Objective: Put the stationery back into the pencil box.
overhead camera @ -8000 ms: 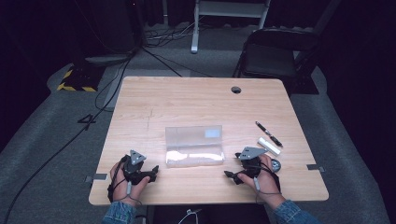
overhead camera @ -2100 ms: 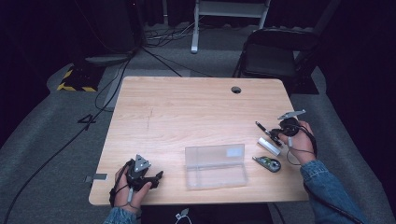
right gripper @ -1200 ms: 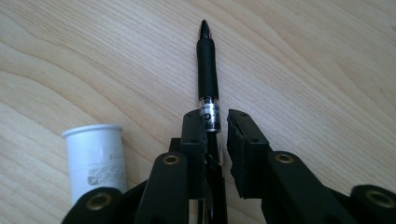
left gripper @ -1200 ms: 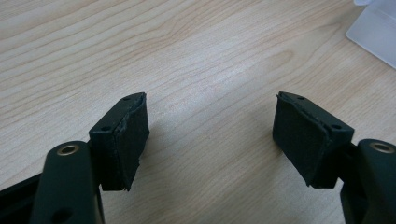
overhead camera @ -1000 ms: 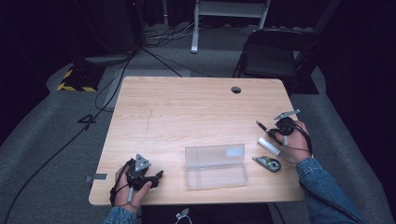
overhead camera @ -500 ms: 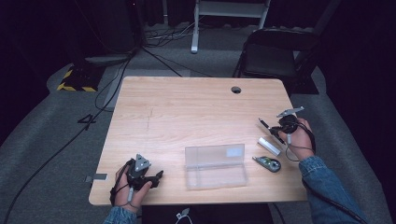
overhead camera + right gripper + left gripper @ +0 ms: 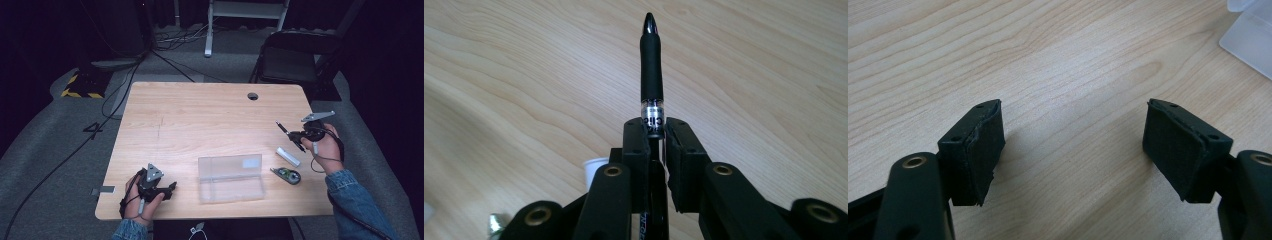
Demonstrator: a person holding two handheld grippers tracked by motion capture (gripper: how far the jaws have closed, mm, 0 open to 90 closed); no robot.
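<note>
Here right tool [image 7: 655,137] pinches slim black pen [image 7: 651,65], rubbery grip; left tool [image 7: 1073,145] wide over woodgrain table [image 7: 1058,60].

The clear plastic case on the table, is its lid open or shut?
Shut, as far as the high view shows: the clear case lies flat as one closed box, with no lid raised. Whether anything is inside cannot be told.

In the right gripper view we lose the lower barrel of the pen [image 7: 651,60] behind the closed jaws, and the white tube [image 7: 595,167] peeks out as a mere end. In the left gripper view the clear case [image 7: 1250,35] is cut off by the corner. From above, the small oval item [image 7: 286,175] is too small for us to identify.
</note>
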